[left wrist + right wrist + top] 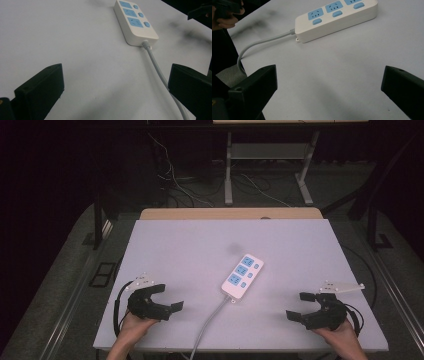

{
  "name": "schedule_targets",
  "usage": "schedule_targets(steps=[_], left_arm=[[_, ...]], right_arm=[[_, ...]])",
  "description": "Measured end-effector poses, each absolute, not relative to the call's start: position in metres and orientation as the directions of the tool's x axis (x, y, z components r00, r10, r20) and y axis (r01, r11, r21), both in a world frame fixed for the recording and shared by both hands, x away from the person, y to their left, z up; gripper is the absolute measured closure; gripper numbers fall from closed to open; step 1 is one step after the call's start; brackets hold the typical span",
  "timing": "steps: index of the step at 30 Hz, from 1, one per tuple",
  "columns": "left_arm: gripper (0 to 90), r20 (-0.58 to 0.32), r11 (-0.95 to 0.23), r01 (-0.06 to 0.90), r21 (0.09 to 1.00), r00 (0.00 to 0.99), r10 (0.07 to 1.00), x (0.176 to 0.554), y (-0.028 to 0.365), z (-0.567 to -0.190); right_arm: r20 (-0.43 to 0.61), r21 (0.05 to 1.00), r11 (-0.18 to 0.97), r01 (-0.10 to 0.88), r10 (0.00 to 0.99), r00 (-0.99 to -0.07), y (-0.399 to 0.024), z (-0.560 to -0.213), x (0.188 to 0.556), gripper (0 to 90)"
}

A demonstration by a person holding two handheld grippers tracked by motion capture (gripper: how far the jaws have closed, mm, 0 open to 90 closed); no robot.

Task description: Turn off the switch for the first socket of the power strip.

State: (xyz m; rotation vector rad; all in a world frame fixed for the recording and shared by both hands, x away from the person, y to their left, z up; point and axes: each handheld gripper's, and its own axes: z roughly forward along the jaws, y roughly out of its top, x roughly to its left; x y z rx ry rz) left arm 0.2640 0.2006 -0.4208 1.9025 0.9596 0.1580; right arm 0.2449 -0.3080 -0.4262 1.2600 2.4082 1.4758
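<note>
- The white worktop (190,245) spans the middle of the high view.
- The power strip (243,275) lies slanted at frame centre, its grey cord (207,320) running to the bottom edge.
- My left tool (167,297), lower left, is released, grasping nothing.
- My right tool (299,306), lower right, is likewise spread wide.
</note>
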Motion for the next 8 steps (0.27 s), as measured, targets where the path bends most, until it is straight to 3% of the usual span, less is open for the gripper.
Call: schedule_targets(steps=[8], left_arm=[[0.0, -0.275, -0.228, 0.551, 0.803, 0.681, 0.678, 0.2589, 0.1966, -0.4272]], right_arm=[[0.351, 0.762, 0.214, 0.612, 0.657, -0.667, -0.3085, -0.4258, 0.2443, 0.3]])
